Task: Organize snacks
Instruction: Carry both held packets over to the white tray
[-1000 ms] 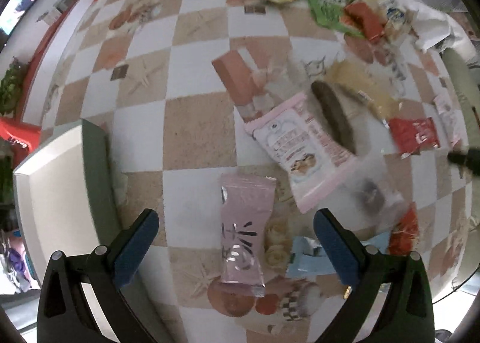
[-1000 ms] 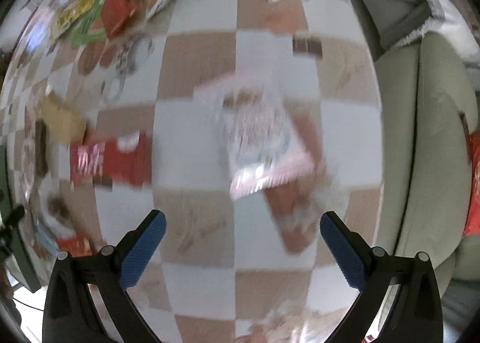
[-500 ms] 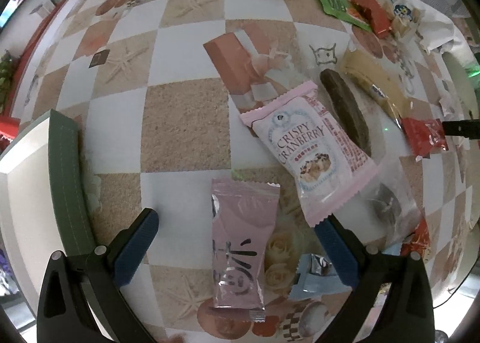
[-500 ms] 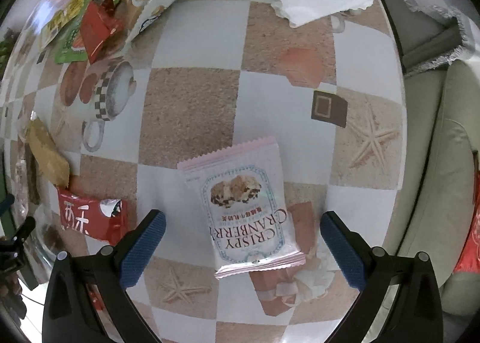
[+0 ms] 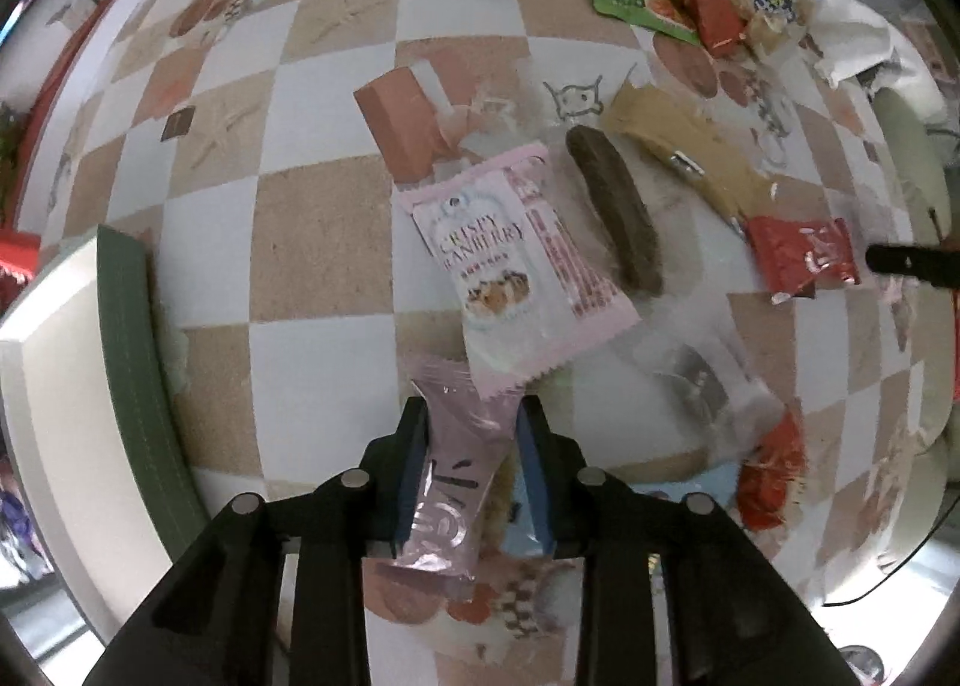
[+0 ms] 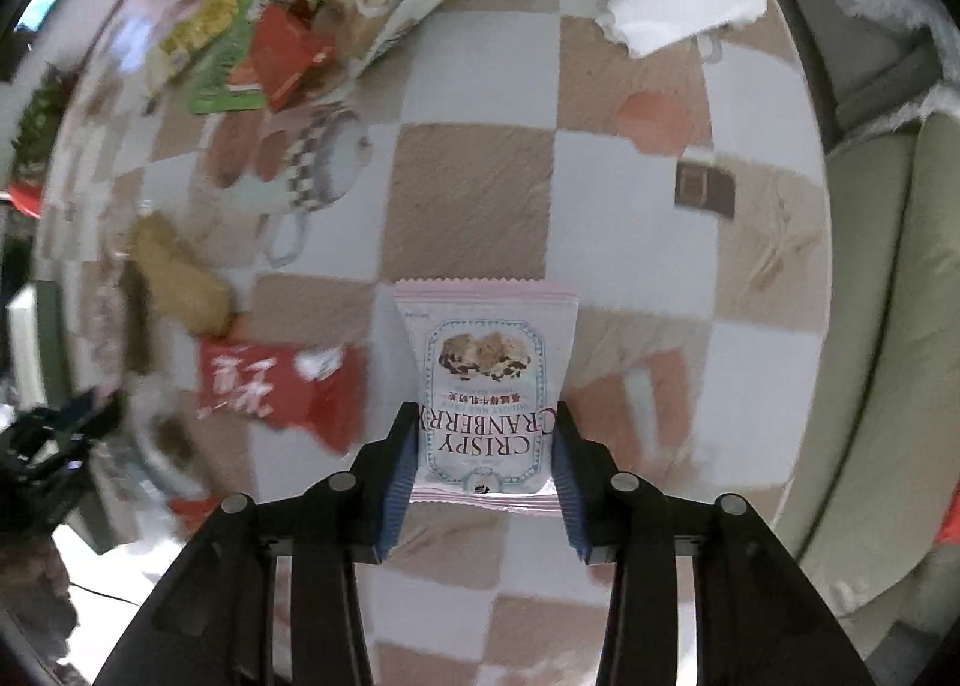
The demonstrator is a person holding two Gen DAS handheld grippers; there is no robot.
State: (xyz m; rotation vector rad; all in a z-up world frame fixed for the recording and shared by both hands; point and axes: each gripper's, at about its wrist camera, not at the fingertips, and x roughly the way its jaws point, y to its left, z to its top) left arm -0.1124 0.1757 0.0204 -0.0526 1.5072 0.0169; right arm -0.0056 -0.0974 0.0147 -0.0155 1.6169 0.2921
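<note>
A checkered tablecloth (image 5: 324, 242) printed with starfish and teapots covers the desk, and snack packets lie scattered over it. The left gripper (image 5: 471, 473) points straight down; its jaws are closing, and the blue pads press on both sides of a pale pink snack sachet (image 5: 456, 476) near its middle. Beyond it, a Crispy Cranberry packet (image 5: 510, 272) lies flat, its lower edge overlapping the sachet's top, with a dark brown bar (image 5: 615, 215) just beside it and a red packet (image 5: 801, 257) farther right. The right gripper (image 6: 483, 467) also points down, jaws closing on the lettered end of a second Crispy Cranberry packet (image 6: 486, 380), pads touching its side edges. A red torn packet (image 6: 270, 386) lies to its left.
</note>
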